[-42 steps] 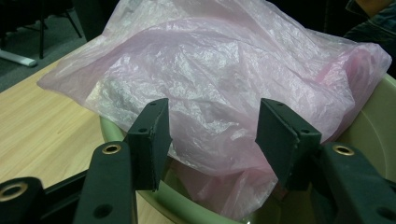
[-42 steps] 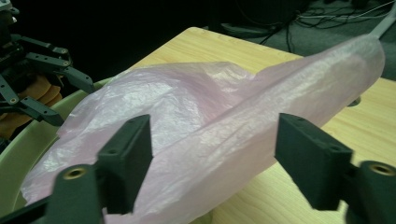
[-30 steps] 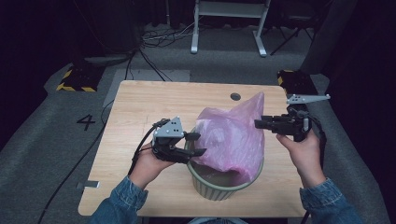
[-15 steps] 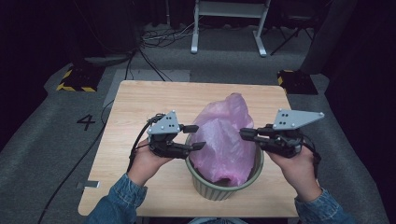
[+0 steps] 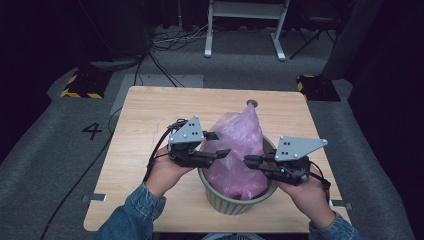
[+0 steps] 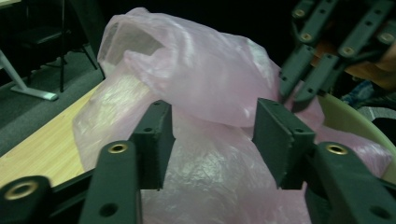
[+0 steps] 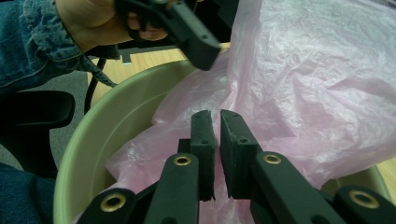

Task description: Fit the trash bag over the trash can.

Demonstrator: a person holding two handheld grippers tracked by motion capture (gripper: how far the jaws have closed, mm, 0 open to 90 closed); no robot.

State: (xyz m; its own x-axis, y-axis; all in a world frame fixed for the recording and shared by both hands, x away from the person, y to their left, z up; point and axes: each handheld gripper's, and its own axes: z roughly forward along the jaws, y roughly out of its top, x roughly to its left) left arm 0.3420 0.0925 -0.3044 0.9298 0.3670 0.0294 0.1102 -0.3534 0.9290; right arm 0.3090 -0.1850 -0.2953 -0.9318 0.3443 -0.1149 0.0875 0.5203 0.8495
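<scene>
A pink plastic bag (image 5: 239, 145) stands crumpled in a pale green bin (image 5: 235, 202) on the wooden table (image 5: 150, 115). My left gripper (image 5: 221, 143) is at the bag's left side. Its jaws have just been closing and stand open, with a fold of the bag (image 6: 196, 70) between the pads (image 6: 275, 135). My right gripper (image 5: 246, 160) reaches over the bin's right rim, jaws shut, tips against the bag (image 7: 317, 84) above the bin (image 7: 107, 130). Whether film is pinched between them I cannot tell.
A round cable hole (image 5: 251, 103) sits at the table's far edge. The left gripper's cable (image 5: 100, 165) trails off the table's left side. A white metal stand (image 5: 245, 30) and black-and-yellow blocks (image 5: 80, 85) are on the floor beyond.
The right gripper has swung in from the far right to the bin, and the bag no longer stretches rightward but bunches upright. The left gripper rose slightly and its jaws narrowed.
</scene>
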